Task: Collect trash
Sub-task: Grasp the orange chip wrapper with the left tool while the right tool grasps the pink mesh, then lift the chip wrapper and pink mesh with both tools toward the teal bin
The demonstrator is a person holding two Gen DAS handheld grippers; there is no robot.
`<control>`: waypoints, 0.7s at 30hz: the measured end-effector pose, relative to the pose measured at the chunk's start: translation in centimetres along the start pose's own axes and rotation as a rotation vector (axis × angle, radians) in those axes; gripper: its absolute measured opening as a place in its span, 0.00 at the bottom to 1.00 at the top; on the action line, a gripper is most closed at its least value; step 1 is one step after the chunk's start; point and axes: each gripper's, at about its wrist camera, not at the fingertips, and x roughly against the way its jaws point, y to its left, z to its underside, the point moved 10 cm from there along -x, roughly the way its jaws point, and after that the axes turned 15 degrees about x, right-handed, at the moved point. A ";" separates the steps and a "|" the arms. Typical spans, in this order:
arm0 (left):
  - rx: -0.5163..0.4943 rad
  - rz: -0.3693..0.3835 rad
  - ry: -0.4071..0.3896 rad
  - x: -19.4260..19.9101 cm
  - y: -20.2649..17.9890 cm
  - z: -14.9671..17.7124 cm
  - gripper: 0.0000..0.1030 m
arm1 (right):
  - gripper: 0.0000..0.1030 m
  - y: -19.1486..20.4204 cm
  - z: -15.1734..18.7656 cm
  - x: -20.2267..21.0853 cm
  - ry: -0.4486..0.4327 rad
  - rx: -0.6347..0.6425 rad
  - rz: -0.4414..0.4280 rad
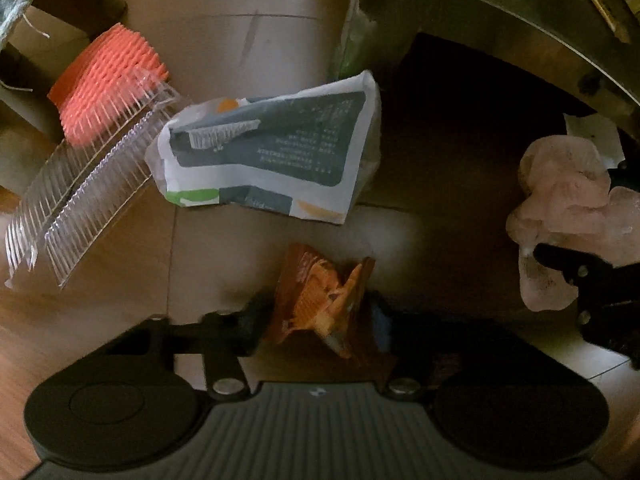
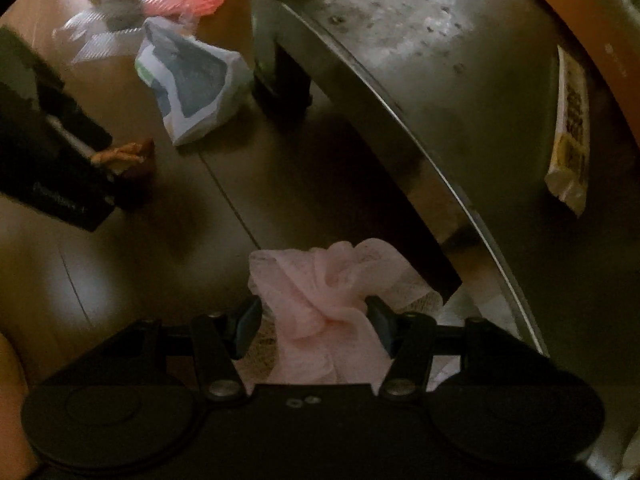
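Note:
A crumpled orange snack wrapper lies on the floor between the fingers of my left gripper, whose pads press it from both sides. The right wrist view shows that wrapper at the tip of the left gripper. A pale pink crumpled net sits between the fingers of my right gripper, which stands wide around it. In the left wrist view the pink net and right gripper are at the right edge.
A white printed paper bag lies ahead on the floor, beside a clear ribbed plastic tray and a stack of coral paper liners. A metal-edged table with a dark leg stands close on the right.

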 end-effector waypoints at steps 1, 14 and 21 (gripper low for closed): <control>0.004 0.001 -0.004 0.0 0.0 0.0 0.42 | 0.53 -0.2 0.0 0.1 0.000 -0.018 -0.002; 0.041 0.058 -0.052 4.9 2.5 1.4 0.35 | 0.32 -0.4 1.1 6.4 -0.082 -0.085 -0.009; -0.029 0.083 -0.128 12.9 2.1 1.8 0.35 | 0.32 -0.7 1.0 15.0 -0.182 -0.152 -0.015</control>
